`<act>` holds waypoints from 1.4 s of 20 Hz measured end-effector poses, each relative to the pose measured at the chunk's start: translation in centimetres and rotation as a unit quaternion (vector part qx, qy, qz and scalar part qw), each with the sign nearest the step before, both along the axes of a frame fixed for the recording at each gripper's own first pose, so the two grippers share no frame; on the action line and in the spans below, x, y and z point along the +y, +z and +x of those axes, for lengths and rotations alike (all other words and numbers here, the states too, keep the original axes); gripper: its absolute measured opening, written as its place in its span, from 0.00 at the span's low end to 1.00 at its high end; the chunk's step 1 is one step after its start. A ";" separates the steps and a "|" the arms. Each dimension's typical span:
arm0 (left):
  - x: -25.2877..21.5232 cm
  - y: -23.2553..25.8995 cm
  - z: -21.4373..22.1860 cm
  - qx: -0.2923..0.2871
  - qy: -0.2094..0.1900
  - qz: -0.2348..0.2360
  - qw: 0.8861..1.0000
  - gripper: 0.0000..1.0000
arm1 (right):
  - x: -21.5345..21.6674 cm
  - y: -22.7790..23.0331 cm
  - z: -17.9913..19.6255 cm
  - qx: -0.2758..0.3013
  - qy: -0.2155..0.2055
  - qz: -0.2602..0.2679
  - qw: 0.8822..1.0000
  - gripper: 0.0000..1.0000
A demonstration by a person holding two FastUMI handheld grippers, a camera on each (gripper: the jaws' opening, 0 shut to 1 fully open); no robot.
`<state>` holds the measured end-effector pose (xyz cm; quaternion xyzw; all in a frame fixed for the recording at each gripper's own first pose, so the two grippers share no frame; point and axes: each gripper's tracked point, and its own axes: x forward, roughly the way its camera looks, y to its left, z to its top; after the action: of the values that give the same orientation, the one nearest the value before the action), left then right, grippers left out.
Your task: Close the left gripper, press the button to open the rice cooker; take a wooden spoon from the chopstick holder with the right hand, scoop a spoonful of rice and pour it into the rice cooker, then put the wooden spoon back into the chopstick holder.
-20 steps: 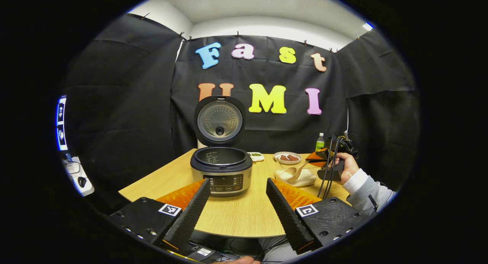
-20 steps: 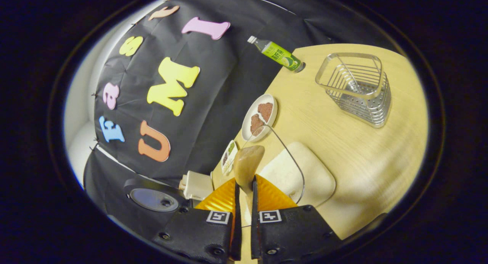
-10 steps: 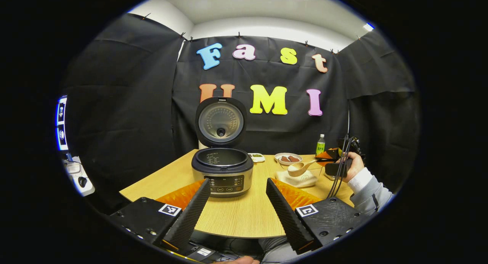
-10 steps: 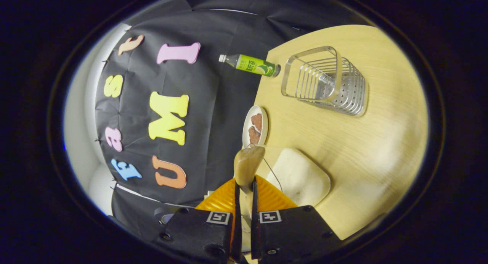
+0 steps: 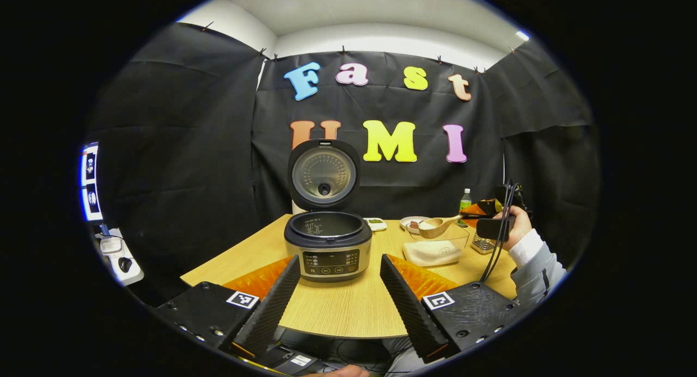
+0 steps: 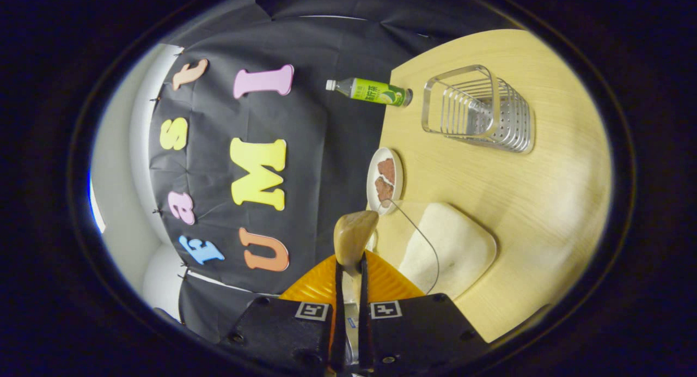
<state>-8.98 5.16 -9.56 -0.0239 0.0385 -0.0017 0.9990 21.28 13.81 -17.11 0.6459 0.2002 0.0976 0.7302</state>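
Left gripper (image 5: 337,295): spread wide, holding nothing, parked low in front of the rice cooker (image 5: 328,245). Lid up, pot open, sitting on the wooden table (image 5: 337,306). Right gripper (image 6: 348,290): pinched tight on the wooden spoon (image 6: 353,236) handle, bowl sticking out above the clear rice container (image 6: 444,246). Also visible from the left gripper view, spoon (image 5: 438,226) raised over that container. Chopstick holder (image 6: 479,115) well beyond, near a green bottle (image 6: 370,91) and small plate (image 6: 385,178).
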 end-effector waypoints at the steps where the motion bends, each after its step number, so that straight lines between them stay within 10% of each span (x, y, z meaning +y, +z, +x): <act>1: 0.1 0.0 -0.1 0.000 0.001 -0.003 1.000 0.94 | 0.2 0.5 -0.2 -0.005 0.003 0.001 1.000 0.14; 14: 4.0 0.6 -1.3 -0.008 0.025 -0.009 1.000 0.94 | 9.8 6.0 -2.4 -0.044 0.067 0.066 0.995 0.14; 28: 8.7 1.5 -3.8 -0.025 0.056 -0.022 0.998 0.94 | 26.5 9.4 -4.4 -0.098 0.131 -0.070 0.984 0.14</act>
<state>-12.79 13.90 -8.04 -0.0480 0.0116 0.0523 0.9974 16.84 40.34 -7.73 0.5485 0.2171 0.2407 0.7708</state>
